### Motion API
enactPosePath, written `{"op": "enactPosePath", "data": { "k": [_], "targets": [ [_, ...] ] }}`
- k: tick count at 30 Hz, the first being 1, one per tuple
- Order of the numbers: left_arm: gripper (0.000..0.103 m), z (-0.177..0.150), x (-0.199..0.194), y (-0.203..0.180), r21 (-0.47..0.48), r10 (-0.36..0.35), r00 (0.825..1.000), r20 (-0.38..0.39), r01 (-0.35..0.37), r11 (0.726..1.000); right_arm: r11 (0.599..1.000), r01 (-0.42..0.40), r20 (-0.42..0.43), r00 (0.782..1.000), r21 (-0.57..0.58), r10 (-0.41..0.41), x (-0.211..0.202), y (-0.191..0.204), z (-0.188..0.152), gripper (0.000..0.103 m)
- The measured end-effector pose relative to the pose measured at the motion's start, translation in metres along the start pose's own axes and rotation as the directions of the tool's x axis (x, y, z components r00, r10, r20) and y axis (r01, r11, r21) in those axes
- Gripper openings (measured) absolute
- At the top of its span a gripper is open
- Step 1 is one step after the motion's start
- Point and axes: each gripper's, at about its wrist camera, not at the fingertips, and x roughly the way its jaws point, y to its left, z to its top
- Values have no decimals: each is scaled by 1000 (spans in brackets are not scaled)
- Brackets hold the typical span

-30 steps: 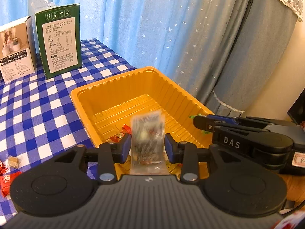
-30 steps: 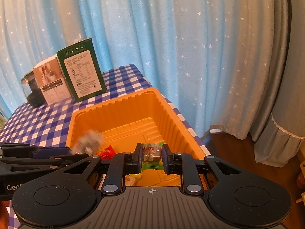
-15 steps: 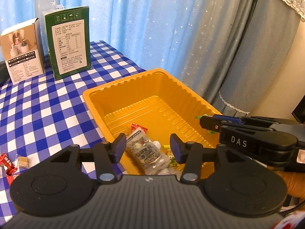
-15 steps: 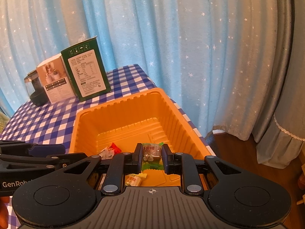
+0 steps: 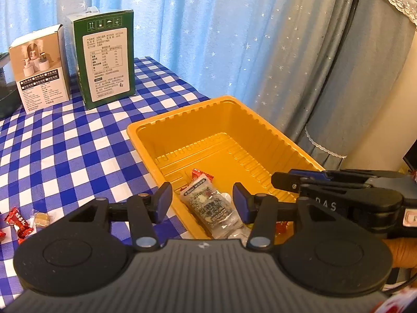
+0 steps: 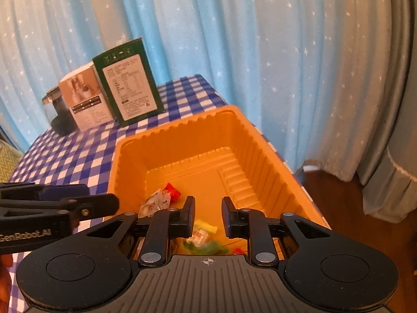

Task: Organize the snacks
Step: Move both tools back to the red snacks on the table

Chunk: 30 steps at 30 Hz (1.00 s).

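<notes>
An orange tray (image 5: 182, 120) sits on the blue checked table and shows in the right wrist view (image 6: 263, 146) too. My left gripper (image 5: 202, 199) is open above the tray's near end, over a clear snack packet (image 5: 211, 208) lying in the tray beside a red candy (image 5: 202, 175). My right gripper (image 6: 208, 212) is open and empty above the tray; a green and yellow snack (image 6: 202, 237) lies below it, blurred. A white packet (image 6: 155, 200) and red candy (image 6: 173, 191) lie on the tray floor.
A green box (image 5: 104, 57) and a white box (image 5: 39, 65) stand at the back of the table. Red candies (image 5: 19, 221) and a small brown sweet (image 5: 41, 217) lie on the cloth left of the tray. Blue curtains hang behind.
My left gripper opened and dropped the clear packet into the tray, then drew back. My right gripper opened and let the green snack fall into the tray.
</notes>
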Motion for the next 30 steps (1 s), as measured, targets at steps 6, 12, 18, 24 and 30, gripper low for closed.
{"op": "enactPosePath", "data": {
  "k": [6, 12, 18, 24, 30],
  "targets": [
    [49, 1, -6, 9, -16, 21, 1000, 13, -20, 1000, 997, 17, 70, 997, 82, -23, -11, -13, 4, 61],
    [50, 1, -10, 14, -22, 30, 999, 19, -30, 999, 996, 24, 99, 995, 81, -32, -16, -12, 6, 61],
    [51, -3, -15, 26, -28, 47, 999, 20, -47, 999, 997, 32, 118, 992, 67, -39, -17, -6, 7, 61],
    [53, -6, -25, 43, -48, 80, 996, 30, -78, 996, 1000, 15, 135, 991, 15, -17, -19, 11, 7, 61],
    [53, -10, -34, 56, -59, 106, 994, 34, -103, 993, 998, -15, 142, 990, -59, 23, -18, 38, 4, 61]
  ]
}}
